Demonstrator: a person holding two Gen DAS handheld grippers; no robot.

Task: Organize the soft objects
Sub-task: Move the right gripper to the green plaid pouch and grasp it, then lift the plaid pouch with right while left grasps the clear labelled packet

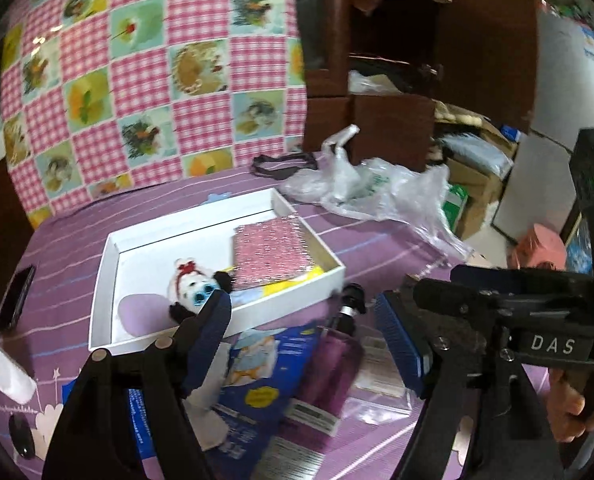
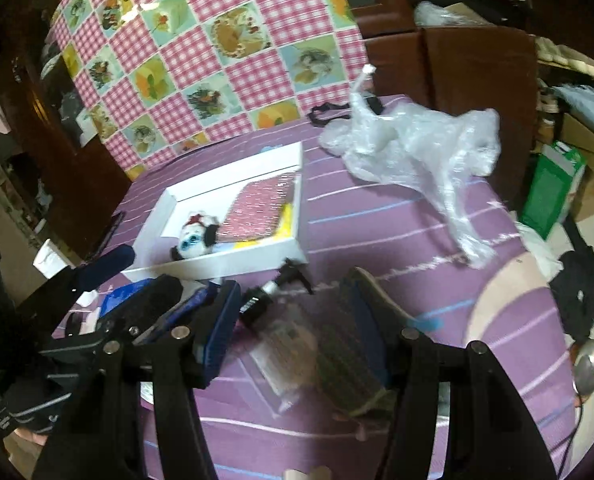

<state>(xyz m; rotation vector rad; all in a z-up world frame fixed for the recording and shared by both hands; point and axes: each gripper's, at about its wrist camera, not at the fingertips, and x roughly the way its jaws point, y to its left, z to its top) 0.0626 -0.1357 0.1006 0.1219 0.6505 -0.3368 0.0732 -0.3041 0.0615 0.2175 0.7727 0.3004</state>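
White box [image 1: 101,264] taken as landmark: plush toy [image 1: 195,288] already inside; both grippers' jaws spread, nothing held; clear pouch [image 2: 285,344] near box to be pinched mid-body.

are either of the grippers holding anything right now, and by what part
Nothing is held. The left gripper and the right gripper both hang open above the clutter on the purple bedspread, with no item pinched between their fingers.

A bed [image 2: 377,216] with a purple striped cover carries a white tray [image 1: 101,280], a crumpled clear plastic bag [image 2: 417,144], a black strap [image 1: 281,162], a purple pump bottle [image 1: 333,364], a blue packet [image 1: 253,400] and a black phone [image 1: 15,300] at its left edge
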